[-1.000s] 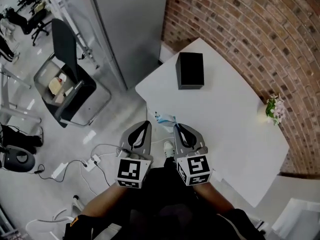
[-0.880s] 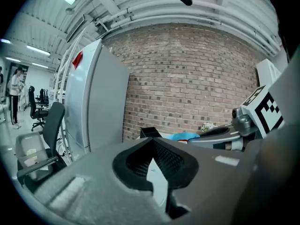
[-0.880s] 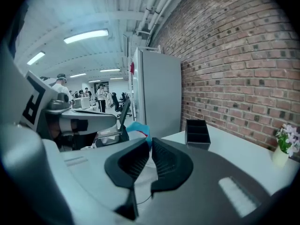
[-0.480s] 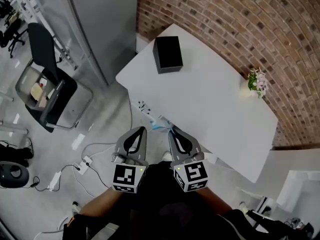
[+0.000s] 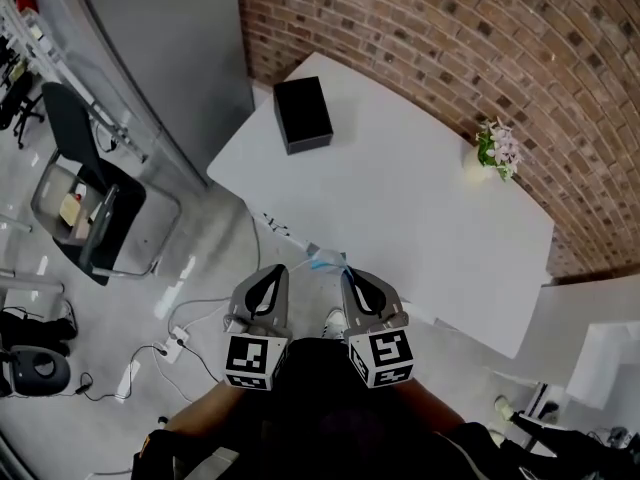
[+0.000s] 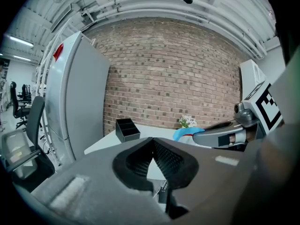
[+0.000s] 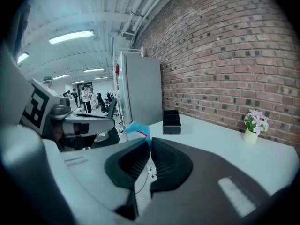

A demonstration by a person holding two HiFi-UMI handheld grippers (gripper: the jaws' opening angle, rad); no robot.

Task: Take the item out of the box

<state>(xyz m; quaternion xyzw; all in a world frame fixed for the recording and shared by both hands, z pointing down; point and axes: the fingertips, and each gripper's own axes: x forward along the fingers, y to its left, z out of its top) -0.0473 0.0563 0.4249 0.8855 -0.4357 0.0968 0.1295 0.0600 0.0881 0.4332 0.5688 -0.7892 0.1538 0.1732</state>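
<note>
A black open-topped box [image 5: 302, 114] stands at the far left corner of the white table [image 5: 400, 208]; the left gripper view shows it too, as the black box [image 6: 127, 128]. My right gripper [image 5: 349, 274] is off the table's near edge, close to my body. Its jaws are closing, pinched on a small blue item [image 5: 325, 261] with a red mark, which sticks out past the tips as the blue item [image 7: 137, 128]. My left gripper [image 5: 278, 268] hangs beside it, shut with nothing between its jaws.
A small pot of flowers [image 5: 495, 150] stands at the table's far right by the brick wall. A grey cabinet [image 5: 170, 58] rises left of the table. An office chair [image 5: 90, 198] and cables with a power strip [image 5: 170, 343] are on the floor at left.
The table and the box have slid left and up in the head view. Both grippers stay side by side near my body, the right one still holding the blue item.
</note>
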